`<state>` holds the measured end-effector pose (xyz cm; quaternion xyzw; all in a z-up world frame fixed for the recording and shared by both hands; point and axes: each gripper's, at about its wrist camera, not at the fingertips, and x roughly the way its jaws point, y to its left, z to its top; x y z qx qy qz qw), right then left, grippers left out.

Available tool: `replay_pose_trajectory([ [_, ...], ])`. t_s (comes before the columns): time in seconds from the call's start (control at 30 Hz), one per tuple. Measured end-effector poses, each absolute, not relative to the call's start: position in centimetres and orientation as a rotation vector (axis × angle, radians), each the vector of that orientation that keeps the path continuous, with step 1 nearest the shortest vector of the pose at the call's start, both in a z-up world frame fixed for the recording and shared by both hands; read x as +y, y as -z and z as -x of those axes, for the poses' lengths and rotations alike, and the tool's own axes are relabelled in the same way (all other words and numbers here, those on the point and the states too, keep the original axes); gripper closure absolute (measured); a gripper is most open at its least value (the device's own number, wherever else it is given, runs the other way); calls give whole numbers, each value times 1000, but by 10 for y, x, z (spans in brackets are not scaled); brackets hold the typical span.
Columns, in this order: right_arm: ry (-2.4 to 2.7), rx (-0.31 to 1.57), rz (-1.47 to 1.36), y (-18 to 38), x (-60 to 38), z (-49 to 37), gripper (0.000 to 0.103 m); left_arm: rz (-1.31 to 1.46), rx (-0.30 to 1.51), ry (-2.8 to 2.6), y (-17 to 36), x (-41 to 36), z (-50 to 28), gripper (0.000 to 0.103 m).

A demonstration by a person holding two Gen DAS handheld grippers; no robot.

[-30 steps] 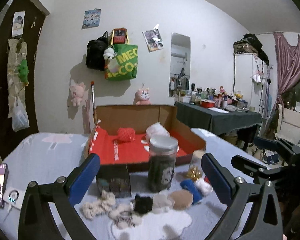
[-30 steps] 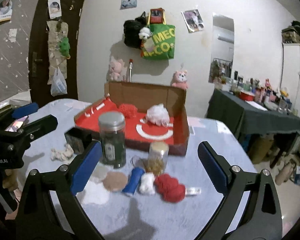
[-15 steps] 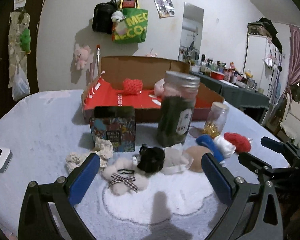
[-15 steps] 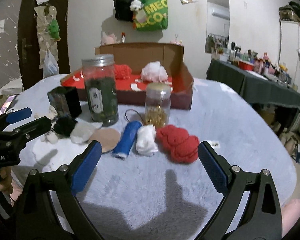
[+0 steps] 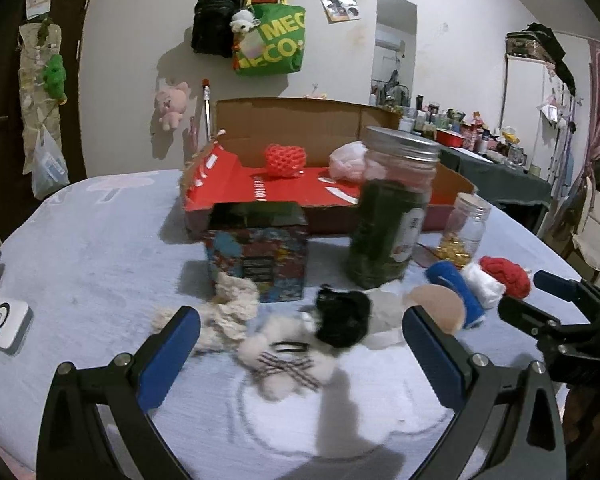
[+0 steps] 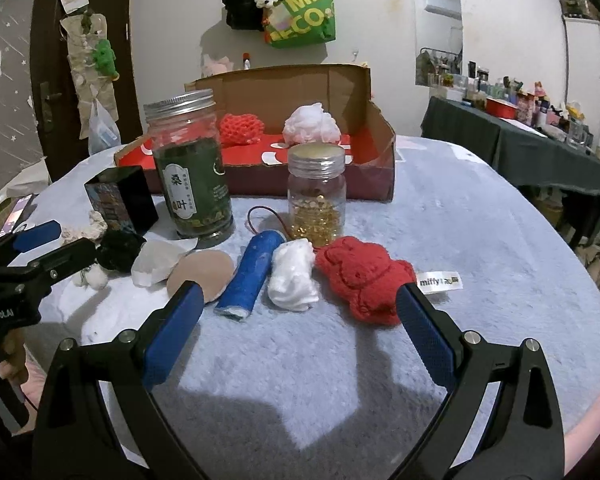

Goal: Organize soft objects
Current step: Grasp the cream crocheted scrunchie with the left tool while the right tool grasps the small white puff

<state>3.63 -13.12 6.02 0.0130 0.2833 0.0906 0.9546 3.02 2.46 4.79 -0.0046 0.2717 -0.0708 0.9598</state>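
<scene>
Both claws spread, empty; right gripper point(image 6: 298, 322) sat just behind white puff point(image 6: 292, 276), light, squashy—pinch its middle.

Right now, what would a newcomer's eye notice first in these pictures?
Probably the row of soft things lying before the jars: the red knitted toy, white puff and blue roll. Behind stands the open cardboard box, red inside, holding two more.

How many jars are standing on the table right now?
2. The tall jar of green leaves stands left of the short jar of gold beads, both in front of the cardboard box. None looks hidden.
</scene>
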Motion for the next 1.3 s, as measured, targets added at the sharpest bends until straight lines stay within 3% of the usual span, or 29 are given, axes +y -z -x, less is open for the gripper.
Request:
replay_pose_trajectory([
  [0.27,-234,603,-48,-61,-123,-51,8,-12,588,84,-49,56,-42,0],
  [0.5,-244,621,-46,-61,-118,-60,28,-13,641,84,-44,78,-58,3],
  [0.57,-242,625,-44,-60,-118,-61,35,-23,664,95,-41,80,-64,8],
  [0.63,-243,642,-53,-58,-119,-64,51,-40,694,102,-36,80,-69,13],
  [0.73,-247,677,-77,-50,-124,-69,57,-37,732,130,-30,81,-76,22],
  [0.8,-259,687,-93,-46,-128,-70,62,-17,750,169,-27,82,-79,38],
  [0.83,-288,687,-115,-46,-130,-69,75,-17,762,194,-26,82,-80,57],
  [0.87,-301,686,-121,-47,-130,-69,79,-21,769,206,-25,81,-81,66],
  [0.93,-303,661,-109,-52,-131,-64,88,-27,763,206,-27,78,-78,72],
  [1.3,-409,597,-127,-82,-131,-45,90,-15,669,314,-67,48,-42,73],
])
